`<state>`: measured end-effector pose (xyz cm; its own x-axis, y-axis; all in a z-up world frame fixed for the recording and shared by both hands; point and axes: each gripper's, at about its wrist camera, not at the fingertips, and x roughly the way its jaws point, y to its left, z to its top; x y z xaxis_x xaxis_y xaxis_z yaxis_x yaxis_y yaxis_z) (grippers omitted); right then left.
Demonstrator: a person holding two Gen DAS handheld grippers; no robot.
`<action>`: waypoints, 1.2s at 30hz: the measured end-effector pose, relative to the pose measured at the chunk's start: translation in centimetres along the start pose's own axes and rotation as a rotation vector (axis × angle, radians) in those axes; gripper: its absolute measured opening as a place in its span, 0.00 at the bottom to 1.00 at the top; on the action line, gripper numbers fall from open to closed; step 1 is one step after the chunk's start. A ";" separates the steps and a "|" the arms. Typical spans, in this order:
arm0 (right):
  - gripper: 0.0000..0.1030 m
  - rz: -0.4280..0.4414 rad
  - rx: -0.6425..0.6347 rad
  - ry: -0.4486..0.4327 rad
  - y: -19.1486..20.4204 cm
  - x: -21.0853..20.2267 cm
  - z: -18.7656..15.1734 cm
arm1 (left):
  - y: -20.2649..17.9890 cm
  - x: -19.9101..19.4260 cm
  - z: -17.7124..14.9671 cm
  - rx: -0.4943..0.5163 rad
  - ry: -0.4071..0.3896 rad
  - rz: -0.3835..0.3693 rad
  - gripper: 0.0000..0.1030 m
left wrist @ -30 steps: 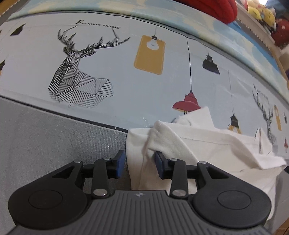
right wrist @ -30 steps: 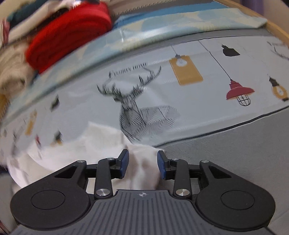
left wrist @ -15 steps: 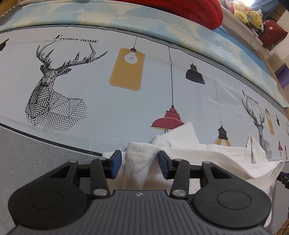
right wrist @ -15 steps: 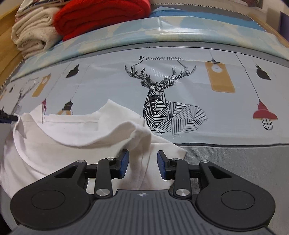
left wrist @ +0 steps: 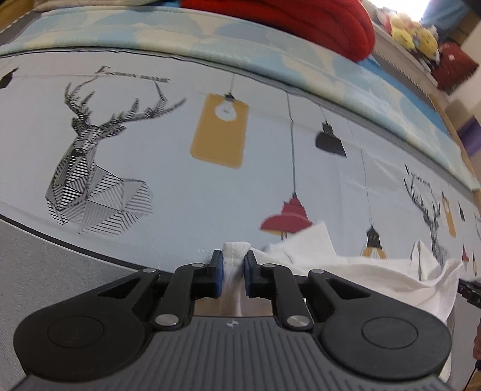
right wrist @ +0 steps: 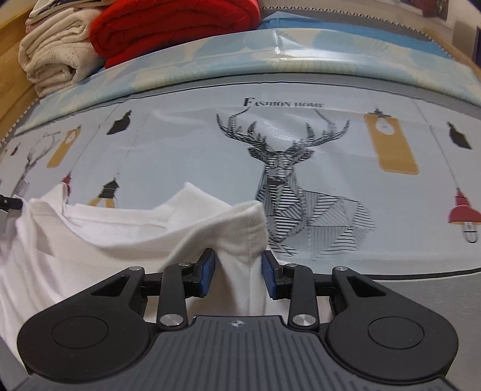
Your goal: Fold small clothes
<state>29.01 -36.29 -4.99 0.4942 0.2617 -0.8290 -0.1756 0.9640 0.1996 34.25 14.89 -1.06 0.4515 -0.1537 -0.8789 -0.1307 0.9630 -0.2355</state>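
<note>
A corner of the white garment (left wrist: 354,270) is pinched between the closed blue pads of the left gripper (left wrist: 233,272), and the cloth is stretched away to its right, lifted off the printed sheet (left wrist: 180,186). The right gripper (right wrist: 237,272) is held with its jaws parted; a raised fold of the same white garment (right wrist: 99,237) stands between the pads, untouched by the left pad and just beside the right one. The rest of the garment is spread to the left of the right gripper. Ahead of both grippers a deer print (right wrist: 288,186) is seen on the sheet. Farther ahead, a folded red blanket (right wrist: 168,27) and a beige towel (right wrist: 54,51) are stacked, well apart from the garment.
</note>
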 end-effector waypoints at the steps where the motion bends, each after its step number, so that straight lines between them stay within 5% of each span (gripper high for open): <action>1: 0.15 0.005 0.002 -0.011 0.1 0.0 0.2 | 0.3 -0.1 0.2 -0.012 -0.011 0.000 0.14; 3: 0.06 0.014 0.040 -0.049 0.0 -0.3 0.8 | 0.7 -0.5 0.5 -0.034 -0.036 0.002 0.14; 6: 0.05 -0.001 0.180 -0.094 -1.4 -0.7 1.5 | 1.3 -0.5 0.7 -0.064 -0.045 -0.004 0.14; 13: 0.06 -0.123 0.270 -0.030 -2.3 0.8 1.3 | 2.6 -1.3 1.1 -0.081 -0.058 0.039 0.14; 19: 0.14 -0.204 0.215 -0.094 -1.9 -1.5 1.4 | 1.7 -2.2 0.4 0.018 -0.022 -0.101 0.14; 23: 0.14 -0.049 0.222 -0.100 -2.4 -2.8 1.1 | -0.2 -0.9 -1.3 0.174 0.086 -0.178 0.15; 26: 0.23 0.127 0.137 -0.004 -1.1 -2.4 0.0 | -0.5 1.8 -3.2 0.270 0.187 -0.009 0.08; 30: 0.23 -0.002 -0.071 0.171 0.4 -0.2 -2.9 | -0.5 0.5 -2.6 0.215 0.140 -0.019 0.08; 33: 0.24 0.024 0.003 0.120 -0.5 -2.0 -2.7 | -1.7 -1.2 -2.9 0.283 0.096 -0.121 0.09; 36: 0.26 0.104 0.017 0.061 -0.6 -3.9 -3.0 | -2.2 -0.9 -4.5 0.377 0.198 -0.194 0.13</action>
<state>24.66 -38.03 -3.40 0.4212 0.3571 -0.8337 -0.2083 0.9327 0.2943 30.16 11.88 -1.67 0.2539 -0.3430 -0.9044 0.2863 0.9198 -0.2684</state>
